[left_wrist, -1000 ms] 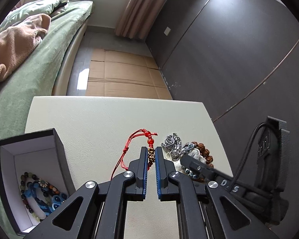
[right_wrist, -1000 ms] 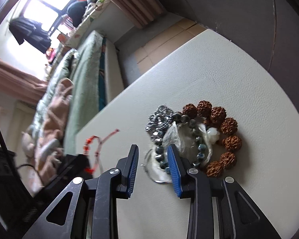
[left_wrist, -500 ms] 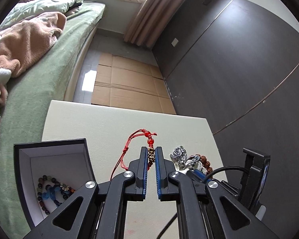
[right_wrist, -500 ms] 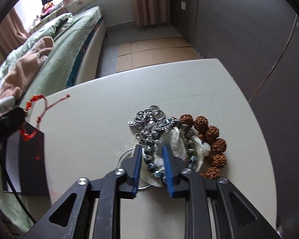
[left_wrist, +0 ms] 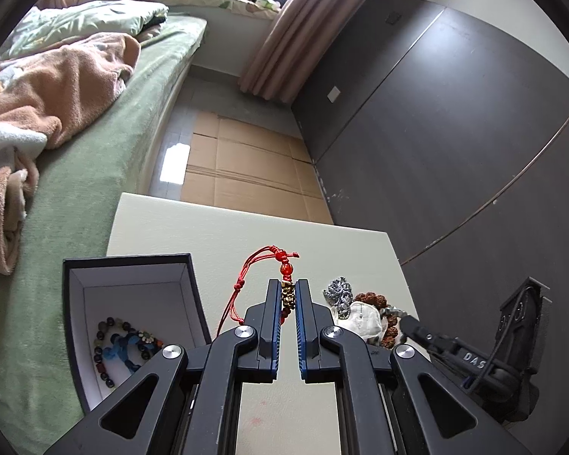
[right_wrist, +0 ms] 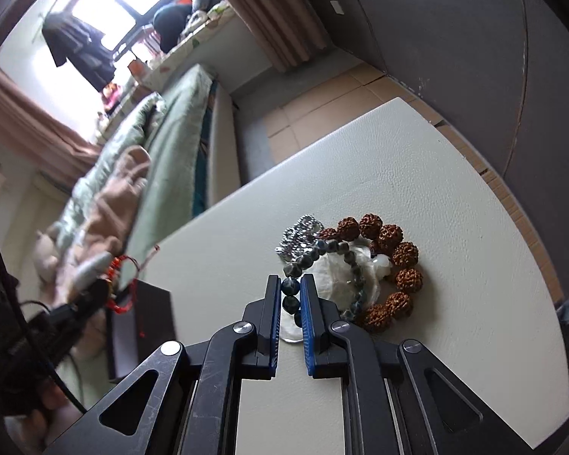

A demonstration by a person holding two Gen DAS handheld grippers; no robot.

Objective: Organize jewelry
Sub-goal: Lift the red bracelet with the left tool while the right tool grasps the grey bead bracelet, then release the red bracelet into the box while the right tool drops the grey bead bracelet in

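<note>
Your left gripper (left_wrist: 288, 295) pinches a red-corded bracelet (left_wrist: 280, 261), seemingly brass-charmed, beside the box (left_wrist: 132, 265); your right gripper (right_wrist: 292, 292) clamps dark-blue beads (right_wrist: 290, 286).

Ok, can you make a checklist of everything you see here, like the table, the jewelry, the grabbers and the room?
Surface: white table.
Job's things: red cord bracelet; dark bead bracelet; brown seed bracelet; silver chain; box holding a beaded bracelet.
Clutter: clear bag under the pile.
Grippers: left gripper shut on red cord bracelet; right gripper shut on dark bead bracelet.
Cables: black cable on right gripper.
Surroundings: bed, curtain, cardboard.
</note>
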